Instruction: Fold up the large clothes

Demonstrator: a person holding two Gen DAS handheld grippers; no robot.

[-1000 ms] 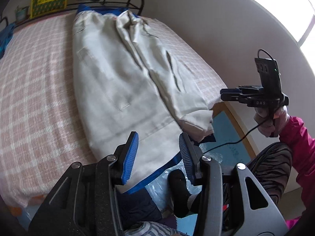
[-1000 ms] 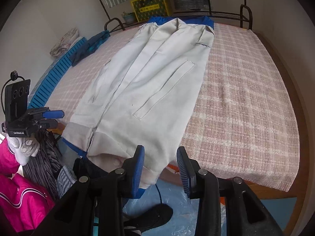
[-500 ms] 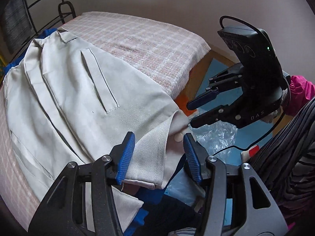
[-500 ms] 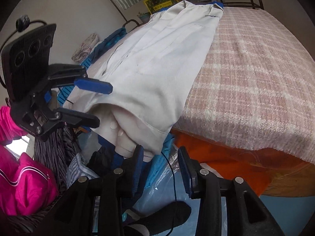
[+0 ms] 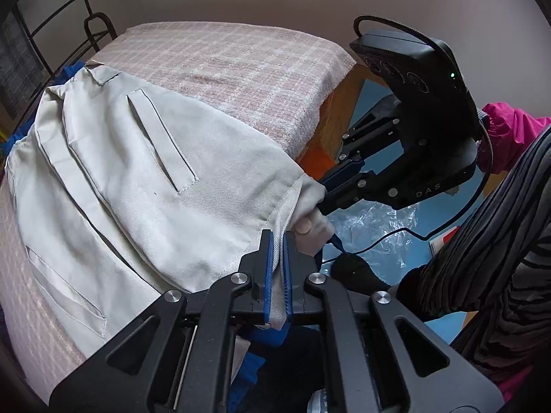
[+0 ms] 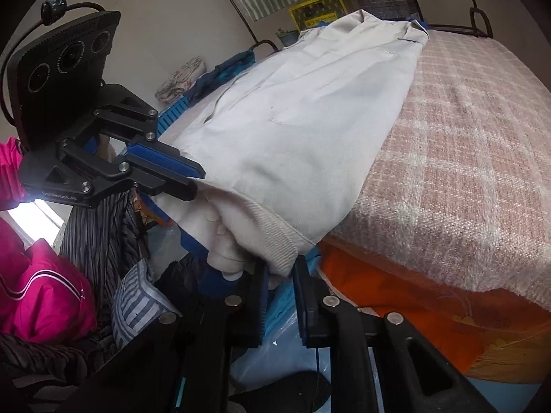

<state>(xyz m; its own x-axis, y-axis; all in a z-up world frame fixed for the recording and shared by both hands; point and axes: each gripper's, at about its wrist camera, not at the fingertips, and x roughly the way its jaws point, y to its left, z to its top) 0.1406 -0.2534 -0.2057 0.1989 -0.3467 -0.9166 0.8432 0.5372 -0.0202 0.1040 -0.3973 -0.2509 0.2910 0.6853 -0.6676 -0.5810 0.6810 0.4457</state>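
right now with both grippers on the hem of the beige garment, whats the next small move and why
Probably lift the hem and carry it up the bed toward the collar. The left gripper and right gripper have just closed on the beige garment, which lies flat and full length on the plaid blanket.
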